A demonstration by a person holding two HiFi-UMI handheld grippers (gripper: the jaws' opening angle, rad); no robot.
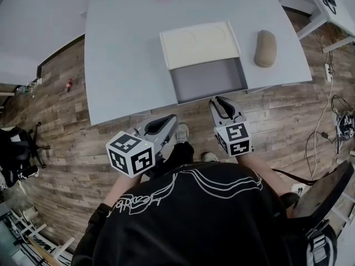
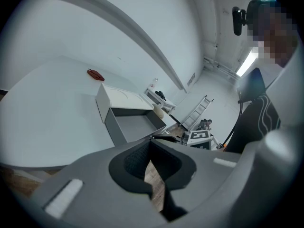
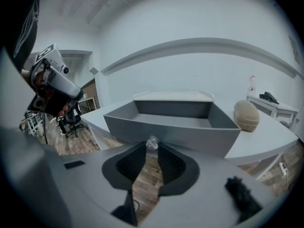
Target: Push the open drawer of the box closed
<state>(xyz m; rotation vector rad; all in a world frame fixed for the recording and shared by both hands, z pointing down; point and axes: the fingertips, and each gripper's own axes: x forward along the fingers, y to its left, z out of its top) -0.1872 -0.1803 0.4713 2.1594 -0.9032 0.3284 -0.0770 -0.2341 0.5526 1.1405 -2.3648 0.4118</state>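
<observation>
Left of the box and nearer to us, past the table edge, our left tongs (image 1: 173, 118) hang over the wooden floor (image 1: 66, 165), pressed together on nothing. The white box (image 1: 199, 43) sits on the table (image 1: 122, 49), and its grey drawer (image 1: 208, 81) stands open, pulled out of the box front toward us. At the drawer's front wall, our right tongs (image 3: 152, 148) pinch its small clear knob (image 3: 152, 143). Just right of the box lies a tan pouch (image 1: 265, 47).

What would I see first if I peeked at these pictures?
Probably the cream box on the pale table, with its grey drawer pulled wide open toward the person. Right at the drawer's front, the right hand-held gripper pinches the little clear knob.
</observation>
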